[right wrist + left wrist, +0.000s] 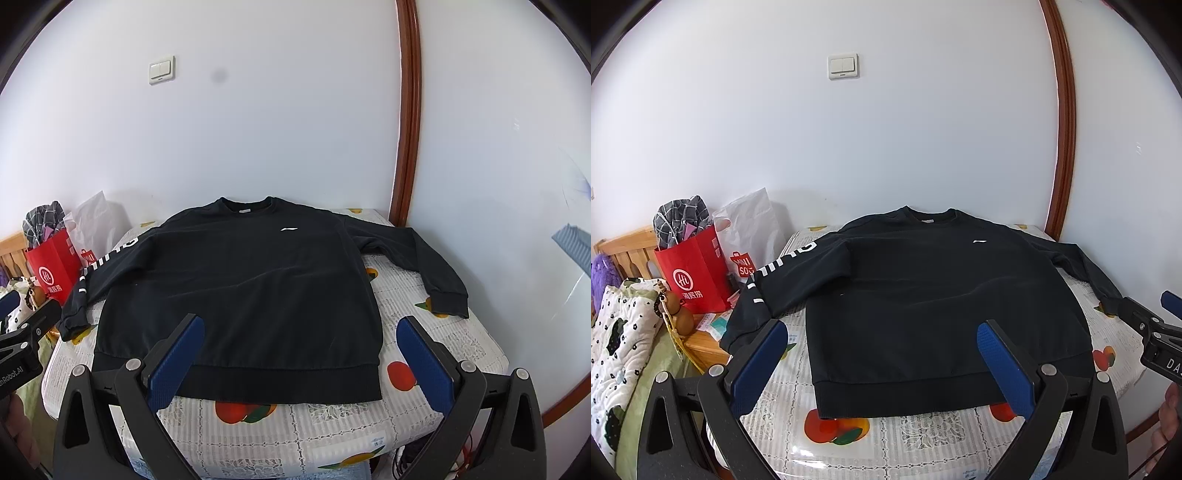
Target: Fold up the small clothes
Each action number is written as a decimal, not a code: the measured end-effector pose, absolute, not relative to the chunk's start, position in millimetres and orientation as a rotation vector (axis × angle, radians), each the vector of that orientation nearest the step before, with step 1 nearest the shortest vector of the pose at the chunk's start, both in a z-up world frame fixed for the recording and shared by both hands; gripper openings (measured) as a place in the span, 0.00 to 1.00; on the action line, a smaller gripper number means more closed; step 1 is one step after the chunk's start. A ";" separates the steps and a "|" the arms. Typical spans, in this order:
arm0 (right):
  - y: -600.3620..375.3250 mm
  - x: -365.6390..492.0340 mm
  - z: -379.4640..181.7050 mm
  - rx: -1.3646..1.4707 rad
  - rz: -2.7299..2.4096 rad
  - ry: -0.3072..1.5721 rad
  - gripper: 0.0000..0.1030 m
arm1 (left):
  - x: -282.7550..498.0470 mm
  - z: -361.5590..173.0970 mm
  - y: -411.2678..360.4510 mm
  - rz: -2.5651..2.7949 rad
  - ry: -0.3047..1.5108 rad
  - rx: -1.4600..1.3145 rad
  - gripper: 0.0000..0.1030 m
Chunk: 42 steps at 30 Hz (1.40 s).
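A black long-sleeved sweatshirt (923, 295) lies flat, front up, on a small table with a fruit-print cloth (897, 439). Its collar is toward the wall and its hem toward me. The left sleeve with white lettering (768, 280) hangs off the table's left side. The right sleeve (424, 266) lies spread on the cloth. My left gripper (882, 354) is open and empty, just above the hem. My right gripper (299, 350) is open and empty, above the hem's right part. The sweatshirt also shows in the right wrist view (240, 280).
A red paper bag (698, 273) with checked cloth and a white plastic bag (753, 225) stand left of the table against the wall. A bed with a patterned quilt (617, 343) lies at far left. A wooden door frame (1065, 122) stands behind the table's right corner.
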State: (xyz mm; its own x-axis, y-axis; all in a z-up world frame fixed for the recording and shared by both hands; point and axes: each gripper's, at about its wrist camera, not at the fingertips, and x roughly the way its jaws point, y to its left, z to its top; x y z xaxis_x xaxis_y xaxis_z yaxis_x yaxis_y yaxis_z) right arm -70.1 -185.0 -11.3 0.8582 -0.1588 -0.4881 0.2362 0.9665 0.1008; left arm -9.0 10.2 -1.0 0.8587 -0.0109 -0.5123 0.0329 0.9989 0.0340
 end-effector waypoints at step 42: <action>-183.2 -74.1 -14.2 0.163 -0.209 0.493 1.00 | -8.2 -4.0 11.4 -0.047 0.549 0.033 1.00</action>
